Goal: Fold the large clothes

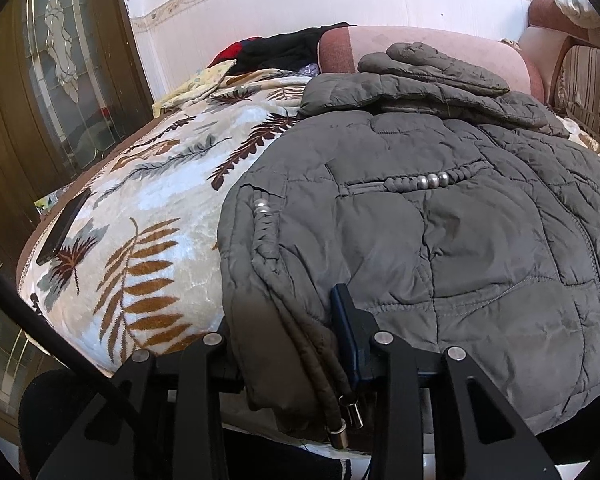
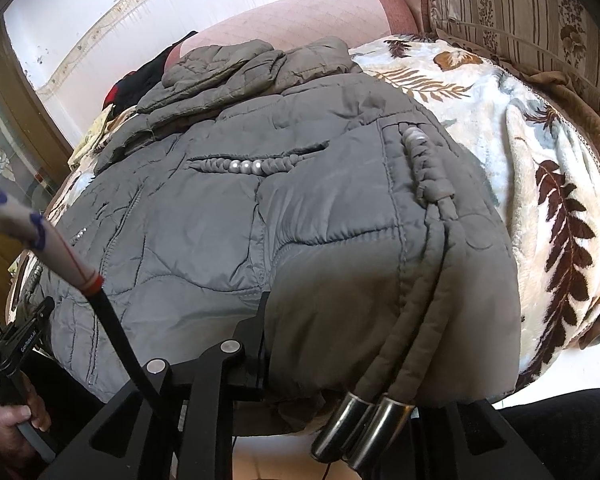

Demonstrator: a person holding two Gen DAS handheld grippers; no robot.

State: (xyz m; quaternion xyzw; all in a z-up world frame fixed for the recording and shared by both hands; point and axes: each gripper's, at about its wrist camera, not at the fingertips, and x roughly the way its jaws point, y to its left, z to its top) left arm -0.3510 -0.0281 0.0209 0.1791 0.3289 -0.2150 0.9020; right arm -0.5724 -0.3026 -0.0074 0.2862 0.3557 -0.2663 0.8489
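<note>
Right gripper point(image 2: 352, 344) far finger hidden under the grey jacket point(image 2: 228, 216) hem.

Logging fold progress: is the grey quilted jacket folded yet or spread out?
Mostly spread: the grey quilted jacket lies flat on the leaf-print blanket, only its sleeves folded across the top.

Both my wrist cameras are looking steeply down from close over the bed's near edge, sharing the grey quilted jacket point(image 1: 440, 240) point(image 2: 240, 220).

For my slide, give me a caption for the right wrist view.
Right tongs clamp the near hem of a grey quilted jacket spread on a leaf-print blanket.
</note>
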